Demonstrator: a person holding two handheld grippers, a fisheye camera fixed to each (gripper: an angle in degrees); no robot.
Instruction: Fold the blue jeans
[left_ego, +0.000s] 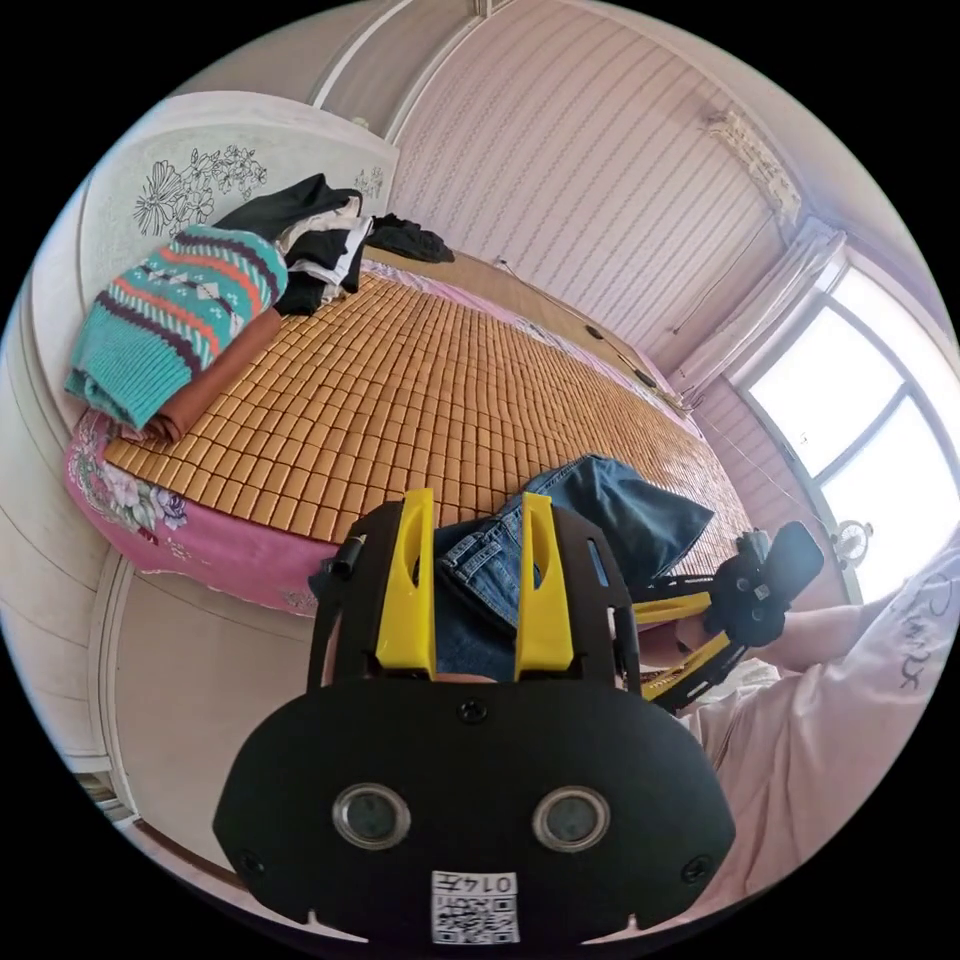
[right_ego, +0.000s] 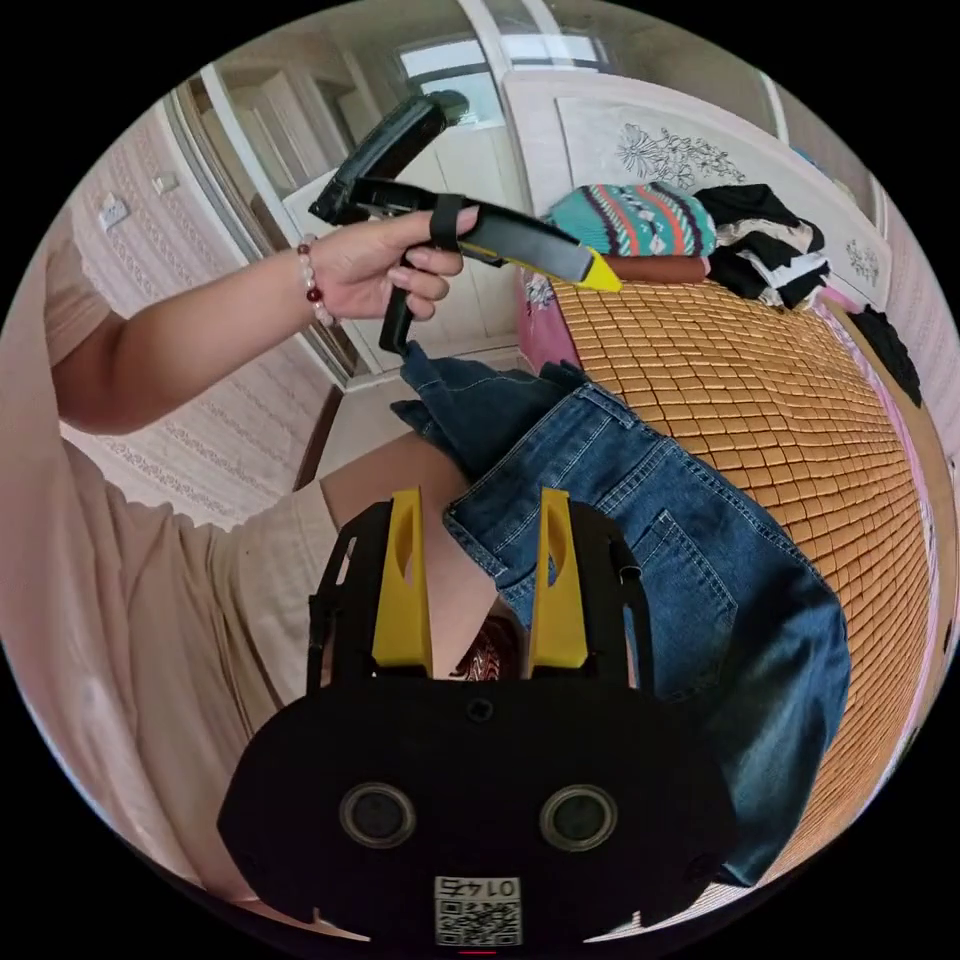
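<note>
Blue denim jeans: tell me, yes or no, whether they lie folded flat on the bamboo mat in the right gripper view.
No: the blue denim jeans are bunched, draping off the woven bamboo mat over the bed edge.

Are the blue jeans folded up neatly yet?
Not yet. The blue jeans lie bunched and loose at the edge of the bamboo mat, waistband hanging off.

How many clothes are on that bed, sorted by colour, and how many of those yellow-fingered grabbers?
Blue jeans: 1
Teal striped sweater: 1
Brown folded garment: 1
Black and white clothes pile: 1
Separate black garment: 1
Grippers: 2, left gripper, right gripper
Total: 7
</note>
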